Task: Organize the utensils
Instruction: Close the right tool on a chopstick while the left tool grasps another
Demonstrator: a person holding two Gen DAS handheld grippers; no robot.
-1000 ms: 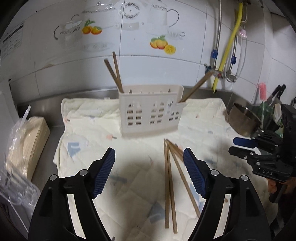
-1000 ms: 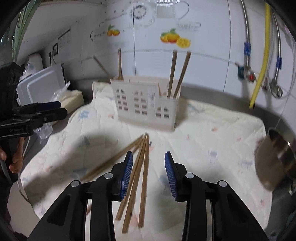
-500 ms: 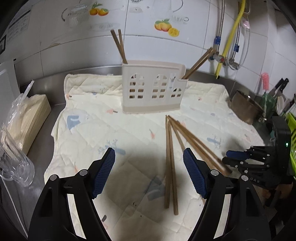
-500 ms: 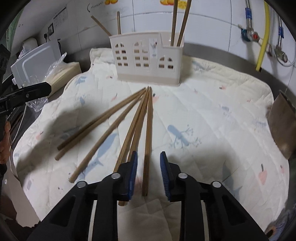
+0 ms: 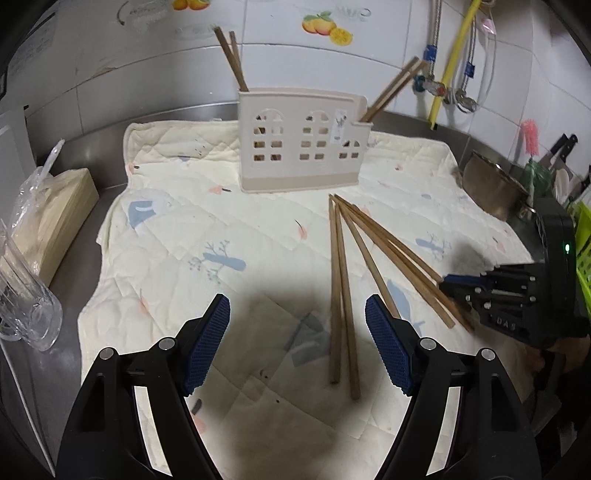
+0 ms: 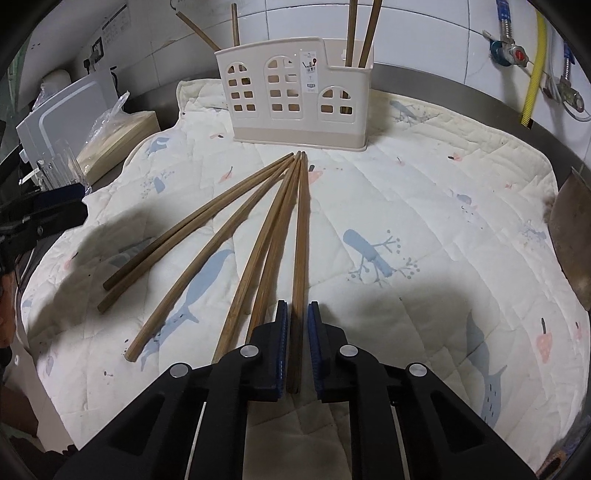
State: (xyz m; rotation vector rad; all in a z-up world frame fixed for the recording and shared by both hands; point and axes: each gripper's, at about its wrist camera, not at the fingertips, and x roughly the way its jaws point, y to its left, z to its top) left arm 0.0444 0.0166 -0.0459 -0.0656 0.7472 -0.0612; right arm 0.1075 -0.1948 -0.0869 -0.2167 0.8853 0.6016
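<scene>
Since a second ago the right tool [image 6: 295,343] has dropped from a raised hover down to the quilted cloth [image 6: 424,206] and narrowed its jaws around the rightmost chopstick [image 6: 300,229] of the loose fan; the left tool [image 5: 297,343] has pulled back and risen a little, so more cloth shows beneath it.

The right tool's blue pads [image 6: 282,343] now flank the thick end of that chopstick, nearly pressed together, though a thin gap remains on each side, so I judge the pinch not quite made. Taking the outermost stick by its butt end makes sense: it lies clear on its right side, and a grip at the end lets the tip go down into the holder.

The left tool is spread wide and holds nothing, hovering near the fan's other edge.

Six chopsticks lie on the cloth, tips meeting just in front of the cream utensil holder [image 6: 295,88], where four more chopsticks [image 6: 360,31] stand, two in either end compartment.
</scene>
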